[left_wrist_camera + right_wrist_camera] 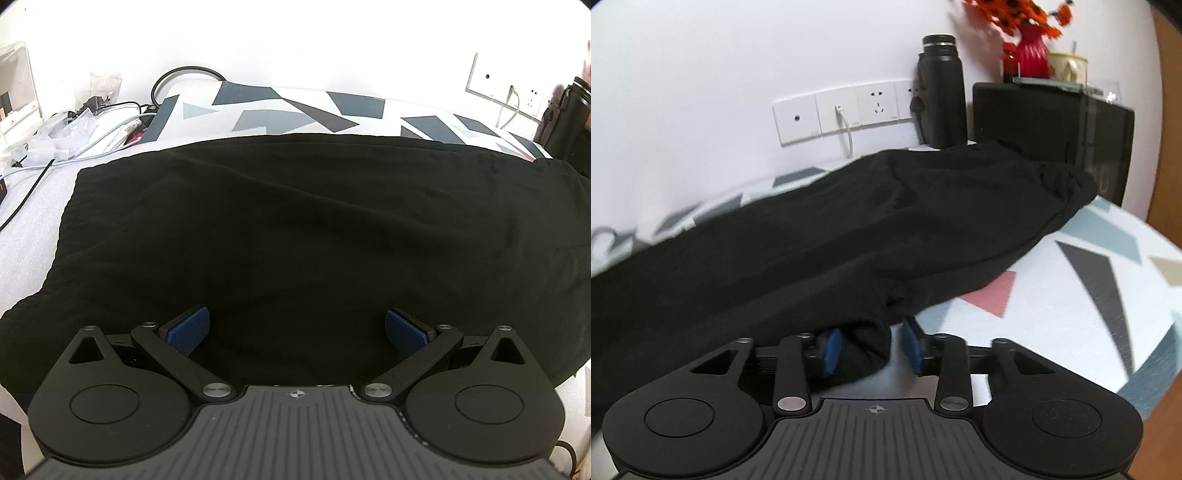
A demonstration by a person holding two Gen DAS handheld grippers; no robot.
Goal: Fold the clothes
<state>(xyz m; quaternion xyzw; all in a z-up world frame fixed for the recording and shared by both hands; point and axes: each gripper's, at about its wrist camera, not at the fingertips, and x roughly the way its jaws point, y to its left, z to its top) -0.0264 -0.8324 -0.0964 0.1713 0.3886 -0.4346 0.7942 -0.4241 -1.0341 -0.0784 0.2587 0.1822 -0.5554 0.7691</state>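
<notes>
I have a long black knit garment (295,229) spread across the table with the white cloth printed in grey, blue and pink triangles (1108,266), and in my left wrist view it fills everything from nine o'clock to three o'clock ahead of the fingers. My left gripper (297,332) hovers over its near portion with the blue ribbed pads (190,330) spread wide and nothing between them. My right gripper (871,349) is partly open; a drooping fold of the black cloth hangs between the pads, close against the left one, while the right one stands clear of it, so I judge it is not pinched. From that right view the garment's long axis runs from about eight o'clock up toward two o'clock, ending in a gathered end near the black insulated bottle (942,92) and the black box (1052,129) by the wall sockets (846,110). My right hand's gripper is the one nearer an edge, so I judge the next grab falls to it. The black fabric swallows seams and layers, its hem under my left gripper is hidden, and the right view is blurred at nine o'clock.
</notes>
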